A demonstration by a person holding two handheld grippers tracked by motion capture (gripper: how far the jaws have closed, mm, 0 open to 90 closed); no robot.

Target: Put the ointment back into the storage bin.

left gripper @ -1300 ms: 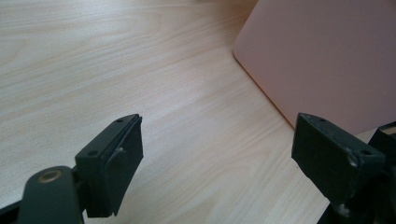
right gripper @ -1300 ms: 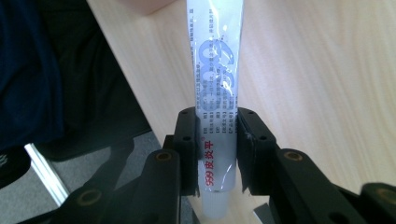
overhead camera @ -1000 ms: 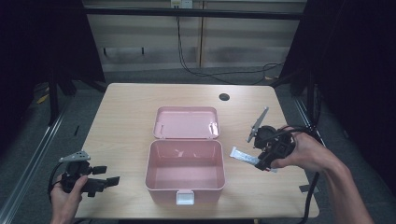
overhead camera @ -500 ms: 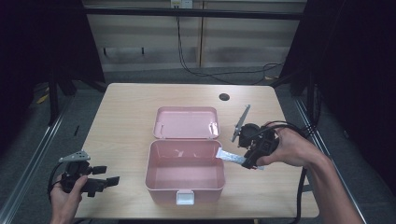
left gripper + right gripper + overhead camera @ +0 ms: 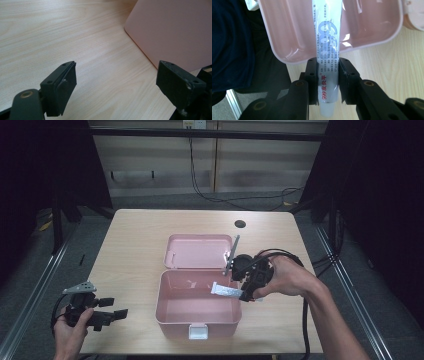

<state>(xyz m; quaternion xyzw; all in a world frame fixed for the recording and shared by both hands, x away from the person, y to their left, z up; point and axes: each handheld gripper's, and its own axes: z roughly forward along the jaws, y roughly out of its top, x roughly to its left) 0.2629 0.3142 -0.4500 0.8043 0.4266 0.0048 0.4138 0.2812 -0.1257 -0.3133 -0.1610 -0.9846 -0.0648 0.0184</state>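
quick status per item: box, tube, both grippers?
Pink box: open, lid folded back flat on the table, inside bare.
Tube: clamped in the right gripper, its far end over the box.
Right gripper: shut on the tube.
Left gripper: open, nothing between its jaws, low over the table.

Table (image 5: 135, 245) brightly lit from above, surroundings dark (high view slightly soft)

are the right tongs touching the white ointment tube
Touching. In the right gripper view the right tongs have both black pads pressed against the sides of the white printed ointment tube, no gap, above the open pink plastic box.
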